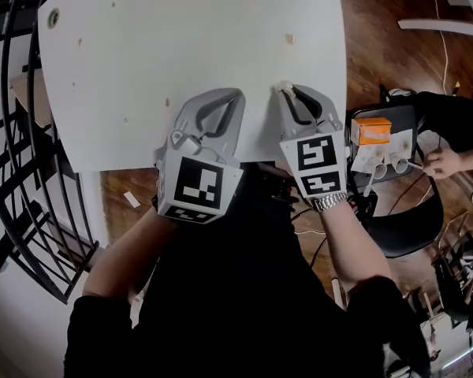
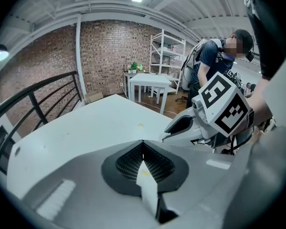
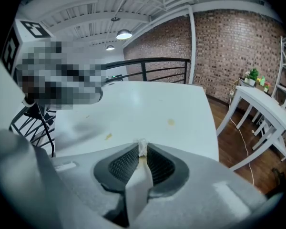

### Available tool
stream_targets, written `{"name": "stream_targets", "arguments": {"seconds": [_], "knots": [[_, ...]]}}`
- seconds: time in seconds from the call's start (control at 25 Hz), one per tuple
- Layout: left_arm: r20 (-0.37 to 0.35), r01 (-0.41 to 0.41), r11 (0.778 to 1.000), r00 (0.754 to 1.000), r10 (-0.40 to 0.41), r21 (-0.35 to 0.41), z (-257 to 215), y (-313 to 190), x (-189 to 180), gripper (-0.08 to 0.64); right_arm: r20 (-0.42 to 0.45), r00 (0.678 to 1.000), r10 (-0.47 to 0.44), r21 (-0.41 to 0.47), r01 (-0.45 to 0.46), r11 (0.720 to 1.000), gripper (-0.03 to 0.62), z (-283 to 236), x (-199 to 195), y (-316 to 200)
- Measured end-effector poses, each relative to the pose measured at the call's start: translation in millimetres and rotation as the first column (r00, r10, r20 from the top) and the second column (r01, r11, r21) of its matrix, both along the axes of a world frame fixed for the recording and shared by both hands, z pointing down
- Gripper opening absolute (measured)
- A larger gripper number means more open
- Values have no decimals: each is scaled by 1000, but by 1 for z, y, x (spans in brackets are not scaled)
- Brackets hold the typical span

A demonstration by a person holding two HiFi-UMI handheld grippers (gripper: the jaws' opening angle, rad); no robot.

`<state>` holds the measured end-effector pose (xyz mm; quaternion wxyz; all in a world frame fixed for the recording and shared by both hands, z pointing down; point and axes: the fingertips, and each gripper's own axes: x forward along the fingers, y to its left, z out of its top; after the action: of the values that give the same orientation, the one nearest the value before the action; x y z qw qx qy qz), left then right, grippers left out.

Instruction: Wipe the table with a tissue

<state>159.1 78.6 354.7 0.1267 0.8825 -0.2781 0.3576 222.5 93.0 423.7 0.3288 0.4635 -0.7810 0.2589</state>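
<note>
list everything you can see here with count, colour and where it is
table: one, white, in front of the person
stains: several, tan, scattered on the table
tissue: one wad, white, in the right claw's tip
railing: one, black, left of the table
chair: one, black, right of the table
box: one, orange, on the chair
left claw: one, grey, shut, empty, over the table's near edge
right claw: one, grey, shut on the tissue, beside the left claw
</note>
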Motion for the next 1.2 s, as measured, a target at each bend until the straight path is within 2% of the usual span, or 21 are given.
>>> {"name": "stream_targets", "arguments": {"seconds": [0.64, 1.2], "knots": [[0, 114, 994, 994, -114, 2, 1, -2, -53, 17, 27, 990, -136, -21, 137, 990, 44, 2, -63, 3], [-11, 99, 995, 995, -99, -10, 9, 1, -62, 17, 15, 990, -140, -57, 140, 988, 44, 14, -80, 14]]}}
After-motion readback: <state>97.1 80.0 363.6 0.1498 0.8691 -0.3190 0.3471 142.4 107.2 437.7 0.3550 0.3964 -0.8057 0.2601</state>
